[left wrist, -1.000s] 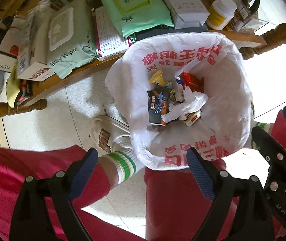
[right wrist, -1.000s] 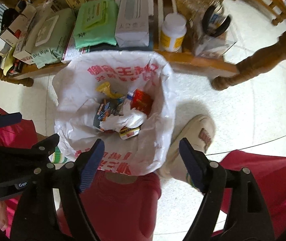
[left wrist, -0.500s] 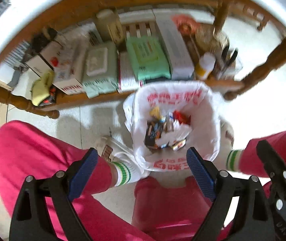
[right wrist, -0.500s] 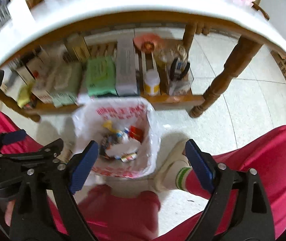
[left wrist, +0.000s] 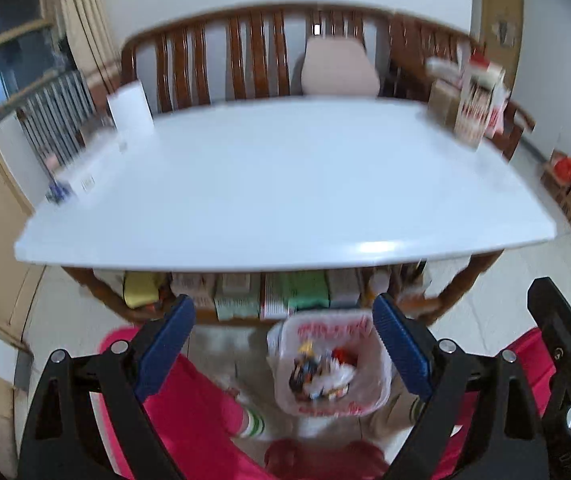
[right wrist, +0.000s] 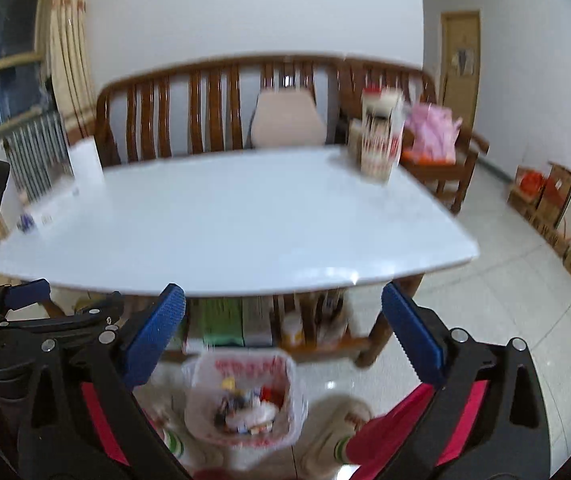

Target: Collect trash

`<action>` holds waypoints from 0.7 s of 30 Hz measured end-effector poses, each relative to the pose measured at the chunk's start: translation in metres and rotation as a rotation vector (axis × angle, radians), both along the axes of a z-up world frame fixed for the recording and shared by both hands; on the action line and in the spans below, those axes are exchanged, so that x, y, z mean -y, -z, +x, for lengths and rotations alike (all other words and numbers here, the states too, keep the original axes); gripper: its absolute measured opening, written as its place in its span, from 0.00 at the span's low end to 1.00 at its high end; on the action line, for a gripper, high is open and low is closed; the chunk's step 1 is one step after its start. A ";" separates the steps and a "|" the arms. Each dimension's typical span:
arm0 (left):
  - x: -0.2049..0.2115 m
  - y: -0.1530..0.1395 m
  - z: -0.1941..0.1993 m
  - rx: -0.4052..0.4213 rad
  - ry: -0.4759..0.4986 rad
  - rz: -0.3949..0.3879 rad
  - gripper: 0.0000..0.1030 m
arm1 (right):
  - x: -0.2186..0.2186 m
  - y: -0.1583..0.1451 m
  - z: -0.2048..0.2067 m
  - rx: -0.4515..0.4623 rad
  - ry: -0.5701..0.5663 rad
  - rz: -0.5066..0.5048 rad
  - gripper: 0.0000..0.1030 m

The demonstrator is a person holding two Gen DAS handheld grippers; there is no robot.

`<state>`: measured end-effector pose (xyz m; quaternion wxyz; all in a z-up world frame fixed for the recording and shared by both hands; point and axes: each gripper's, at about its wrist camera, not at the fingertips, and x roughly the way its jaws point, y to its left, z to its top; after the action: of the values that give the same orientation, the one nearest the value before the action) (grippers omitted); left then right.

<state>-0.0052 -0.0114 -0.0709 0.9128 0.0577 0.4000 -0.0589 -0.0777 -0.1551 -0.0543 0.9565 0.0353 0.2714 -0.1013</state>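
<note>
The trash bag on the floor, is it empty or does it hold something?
Not empty. The trash bag stands open on the floor, and colourful wrappers lie inside; they are too blurred to identify.

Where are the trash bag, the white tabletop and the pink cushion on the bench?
trash bag (left wrist: pixel 369 392), left wrist view, right wall of the bag.
white tabletop (right wrist: pixel 221 220), right wrist view, bare middle of the top.
pink cushion (left wrist: pixel 339 66), left wrist view, centre of its face.

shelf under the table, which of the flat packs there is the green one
The green pack, near the middle of the shelf, just behind the trash bag; the packs to its left look paler, though blurred.
</note>
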 end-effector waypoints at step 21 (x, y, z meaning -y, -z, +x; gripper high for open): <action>-0.015 -0.105 -0.051 0.264 -0.035 -0.109 0.88 | -0.007 -0.093 -0.059 0.220 0.025 -0.086 0.94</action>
<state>-0.0562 0.0035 0.0340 0.9602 0.0085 0.2734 -0.0566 -0.1367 -0.1484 0.0390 0.9798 0.0083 0.1596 -0.1203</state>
